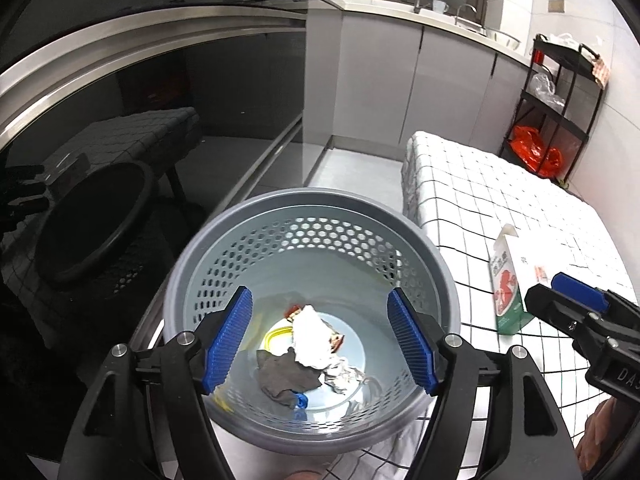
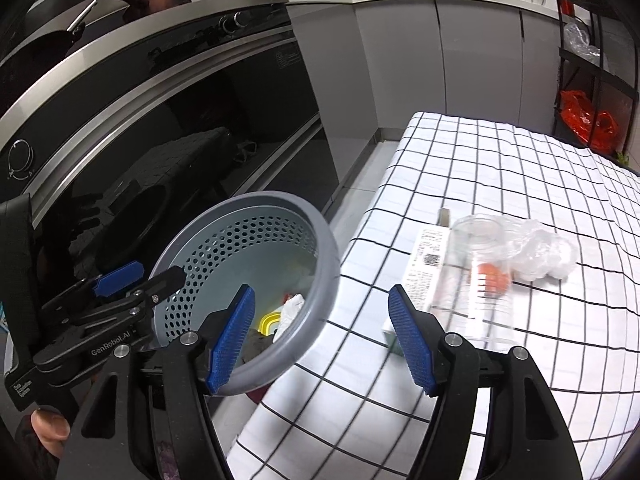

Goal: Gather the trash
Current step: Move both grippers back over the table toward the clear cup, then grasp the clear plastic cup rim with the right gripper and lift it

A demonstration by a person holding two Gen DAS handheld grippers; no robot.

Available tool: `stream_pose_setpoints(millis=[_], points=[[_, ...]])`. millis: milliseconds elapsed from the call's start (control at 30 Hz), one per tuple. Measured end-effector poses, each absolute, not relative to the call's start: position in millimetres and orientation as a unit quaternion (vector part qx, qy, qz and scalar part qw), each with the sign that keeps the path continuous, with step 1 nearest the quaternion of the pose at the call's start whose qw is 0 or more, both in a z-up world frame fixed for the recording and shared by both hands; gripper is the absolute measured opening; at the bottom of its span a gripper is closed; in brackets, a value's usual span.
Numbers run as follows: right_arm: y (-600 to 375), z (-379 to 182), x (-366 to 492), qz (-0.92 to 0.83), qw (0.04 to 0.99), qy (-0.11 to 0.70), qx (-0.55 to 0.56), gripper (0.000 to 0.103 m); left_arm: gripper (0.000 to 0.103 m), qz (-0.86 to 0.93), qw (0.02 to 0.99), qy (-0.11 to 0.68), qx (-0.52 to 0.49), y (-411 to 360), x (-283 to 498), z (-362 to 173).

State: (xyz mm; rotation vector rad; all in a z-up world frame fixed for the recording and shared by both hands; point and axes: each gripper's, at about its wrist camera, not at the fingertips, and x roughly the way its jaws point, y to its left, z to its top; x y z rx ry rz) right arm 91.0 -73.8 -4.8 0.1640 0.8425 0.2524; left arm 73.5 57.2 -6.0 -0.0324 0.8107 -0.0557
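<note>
A grey perforated bin stands beside the checked table; it also shows in the right wrist view. Inside lie a crumpled white tissue, a grey rag, foil and a yellow piece. My left gripper is open and empty above the bin. My right gripper is open and empty over the table edge, and it shows in the left wrist view. On the table lie a white and green carton, a clear plastic cup on its side and a crumpled clear bag.
The table has a white cloth with black grid lines. A black oven front runs along the left. Grey cabinets and a counter stand behind. A black shelf rack with a red bag stands at the far right.
</note>
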Motion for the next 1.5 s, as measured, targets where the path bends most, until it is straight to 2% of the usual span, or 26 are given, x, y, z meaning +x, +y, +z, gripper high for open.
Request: stream_pose_setpoints(millis=[367,533,967,1500], points=[[-122,2,73,0.084,0.911,0.392,0.097,0.068,0.07,-0.065,0.917,0.394,-0.016,24,73,-6],[-154,3,65,0.052,0.915,0.385,0.105,0.069,0.074,-0.081,0.917,0.391,-0.012,9,71,-6],[-219,-18,45,-0.029,0.91,0.399,0.108,0.069,0.075,-0.114,0.909,0.4,-0.008,-18,76,-12],[-177,-54,59,0.007,0.898,0.437,0.052,0.069,0.077,-0.114,0.908,0.404,0.005,-28,79,-16]])
